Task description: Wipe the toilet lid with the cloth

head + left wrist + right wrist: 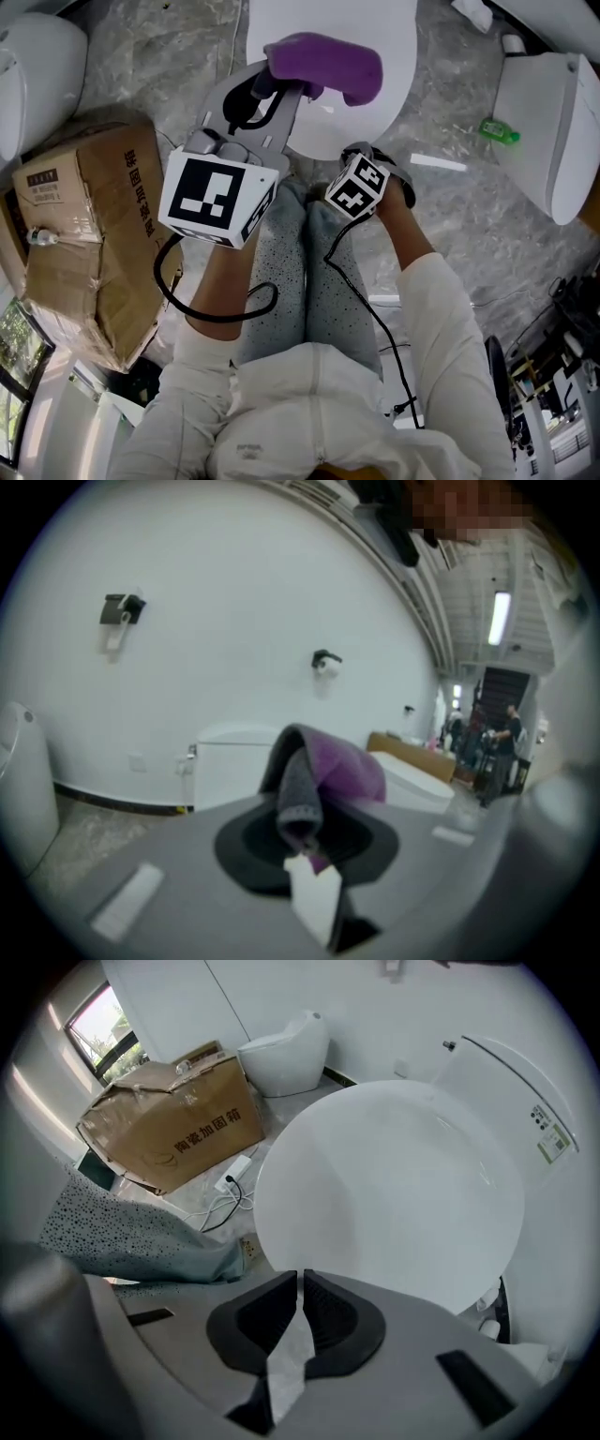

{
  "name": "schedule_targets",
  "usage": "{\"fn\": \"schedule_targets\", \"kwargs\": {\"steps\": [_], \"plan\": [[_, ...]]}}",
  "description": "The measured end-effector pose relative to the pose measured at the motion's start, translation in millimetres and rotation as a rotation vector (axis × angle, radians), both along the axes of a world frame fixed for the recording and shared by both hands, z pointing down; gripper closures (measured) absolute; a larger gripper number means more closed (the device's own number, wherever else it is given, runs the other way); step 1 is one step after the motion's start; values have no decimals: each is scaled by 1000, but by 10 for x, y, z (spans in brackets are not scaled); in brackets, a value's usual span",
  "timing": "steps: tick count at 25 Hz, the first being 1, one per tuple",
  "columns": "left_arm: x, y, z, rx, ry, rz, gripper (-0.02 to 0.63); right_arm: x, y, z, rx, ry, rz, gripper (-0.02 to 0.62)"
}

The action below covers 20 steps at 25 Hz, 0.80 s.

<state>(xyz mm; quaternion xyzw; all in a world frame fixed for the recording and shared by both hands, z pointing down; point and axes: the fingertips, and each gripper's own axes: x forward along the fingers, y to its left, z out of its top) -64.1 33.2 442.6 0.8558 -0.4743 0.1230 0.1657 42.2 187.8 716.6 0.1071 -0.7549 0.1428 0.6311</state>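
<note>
A purple cloth (328,66) hangs over the white toilet lid (384,103), pinched at one end by my left gripper (272,82). In the left gripper view the cloth (323,771) bunches up between the jaws, purple on one side and grey on the other, and the left gripper (300,829) is shut on it. My right gripper, seen by its marker cube (357,186), points down at the lid's near edge. In its own view the right gripper (300,1276) has its pads almost touching with nothing between them, just in front of the round lid (394,1194).
A taped cardboard box (84,234) stands on the floor to the left. Other white toilets sit at the far left (37,66) and at the right (553,122). A green bottle (499,131) lies on the grey floor. The person's speckled trouser legs (300,281) are below the lid.
</note>
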Motion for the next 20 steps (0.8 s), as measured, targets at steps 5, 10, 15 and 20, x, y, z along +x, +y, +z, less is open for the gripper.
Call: {"fn": "schedule_targets", "kwargs": {"steps": [5,10,15,20], "plan": [[-81,-64,79,-15,11,-2,555,-22,3,19,32,-6,-5,560],[-40,-123,122,-48,4,36,555,-58,-22,-186,84,-20,-14,581],[-77,-265,134,-65,-14,54,555,-173,-448,-723,174,-102,135,581],[-113,-479,210,-69,-35,47,555,-195,-966,-1403,298,-189,290,581]]}}
